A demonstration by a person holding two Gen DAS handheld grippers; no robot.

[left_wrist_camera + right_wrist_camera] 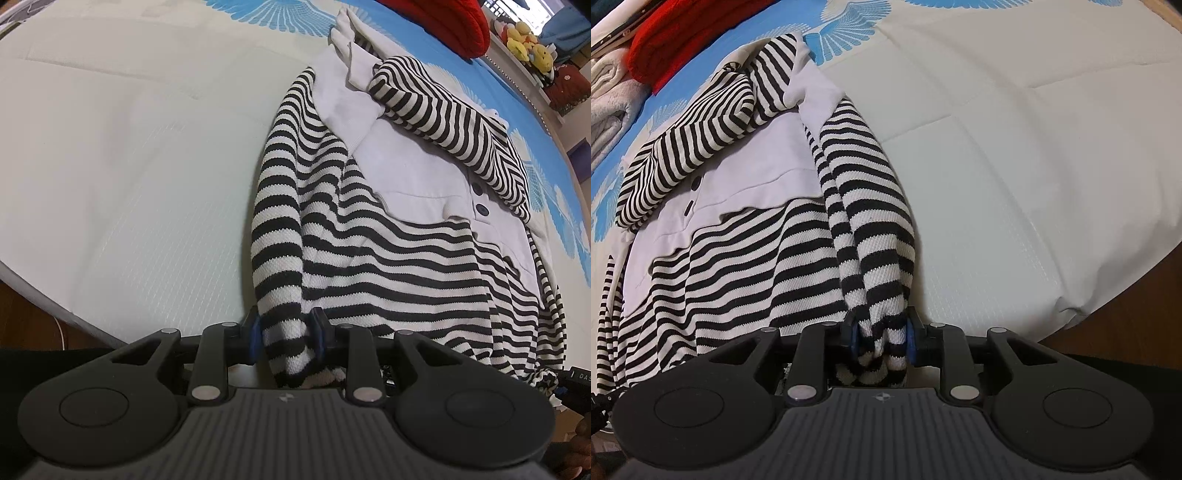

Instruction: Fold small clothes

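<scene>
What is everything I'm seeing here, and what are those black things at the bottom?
Striped garment: one, black and white with plain white panels and dark buttons, spread on the bed, near edge bunched.
Bed cover: one, white with blue fan patterns at the far end, under the garment.
Red knit item: one, red, far end of the bed.
Pale folded cloth: one pile, off-white, beside the red item.
Soft toys: a few, yellow, on a ledge beyond the bed.
Left tool: one, black with blue pads, gripping the garment's bunched near edge.
Right tool: one, same, gripping the other bunched corner.
</scene>
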